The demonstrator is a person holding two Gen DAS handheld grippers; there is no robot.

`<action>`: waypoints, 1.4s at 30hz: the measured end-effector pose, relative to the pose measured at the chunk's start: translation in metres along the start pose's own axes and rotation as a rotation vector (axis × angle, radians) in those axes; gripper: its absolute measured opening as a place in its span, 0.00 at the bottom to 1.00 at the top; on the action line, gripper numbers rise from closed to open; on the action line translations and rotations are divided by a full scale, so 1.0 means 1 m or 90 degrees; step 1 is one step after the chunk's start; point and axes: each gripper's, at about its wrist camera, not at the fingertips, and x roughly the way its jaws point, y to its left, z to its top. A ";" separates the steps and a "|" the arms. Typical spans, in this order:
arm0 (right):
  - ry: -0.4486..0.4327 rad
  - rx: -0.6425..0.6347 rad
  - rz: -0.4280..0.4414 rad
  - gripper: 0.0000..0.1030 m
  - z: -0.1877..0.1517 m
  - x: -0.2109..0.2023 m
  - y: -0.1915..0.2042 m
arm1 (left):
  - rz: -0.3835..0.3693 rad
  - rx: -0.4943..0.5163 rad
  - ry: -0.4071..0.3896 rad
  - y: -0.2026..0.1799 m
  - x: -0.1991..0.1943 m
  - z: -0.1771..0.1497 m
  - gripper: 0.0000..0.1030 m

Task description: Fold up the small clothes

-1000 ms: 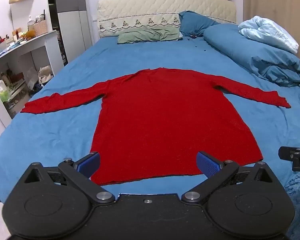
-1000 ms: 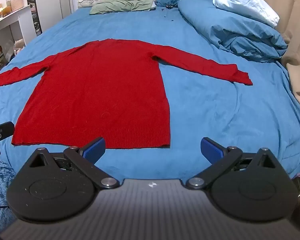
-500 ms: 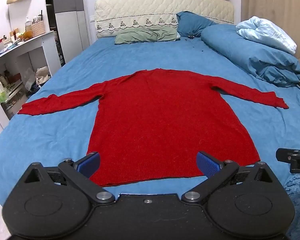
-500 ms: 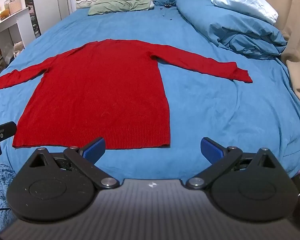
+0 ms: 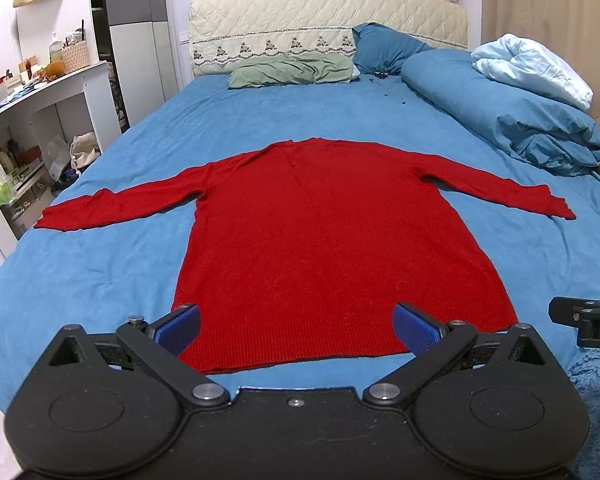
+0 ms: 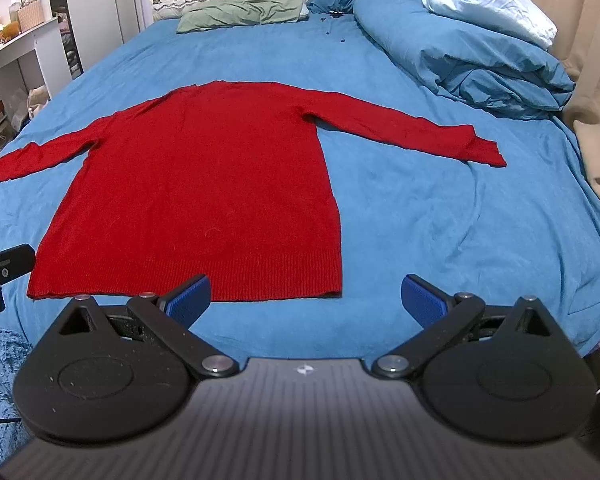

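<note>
A red long-sleeved sweater (image 5: 332, 232) lies flat on the blue bed (image 5: 100, 264), both sleeves spread out sideways, hem nearest me. My left gripper (image 5: 296, 330) hovers open over the hem, its blue pads (image 5: 178, 328) wide apart and holding nothing. In the right wrist view the same sweater (image 6: 204, 188) sits left of centre. My right gripper (image 6: 306, 300) is open above the hem's right corner and the bare sheet, nothing between its pads (image 6: 422, 306).
A rolled blue duvet (image 5: 512, 120) and a pale blanket (image 5: 532, 68) lie at the back right. Pillows (image 5: 292, 72) rest by the headboard (image 5: 328, 20). A white shelf desk (image 5: 32, 128) stands left of the bed. Beige curtain (image 6: 596, 80) hangs on the right.
Both views have drifted slightly; the sweater sits a little lower and closer in the left wrist view. Both grippers stay open and the sweater has not moved.
</note>
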 end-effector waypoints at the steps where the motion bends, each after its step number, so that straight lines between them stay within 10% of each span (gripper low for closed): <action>1: 0.000 -0.001 0.000 1.00 0.000 0.000 0.001 | 0.000 0.000 0.000 0.000 0.000 0.000 1.00; 42: 0.001 -0.006 0.005 1.00 0.001 0.002 0.000 | 0.022 -0.011 -0.004 0.003 -0.002 0.004 1.00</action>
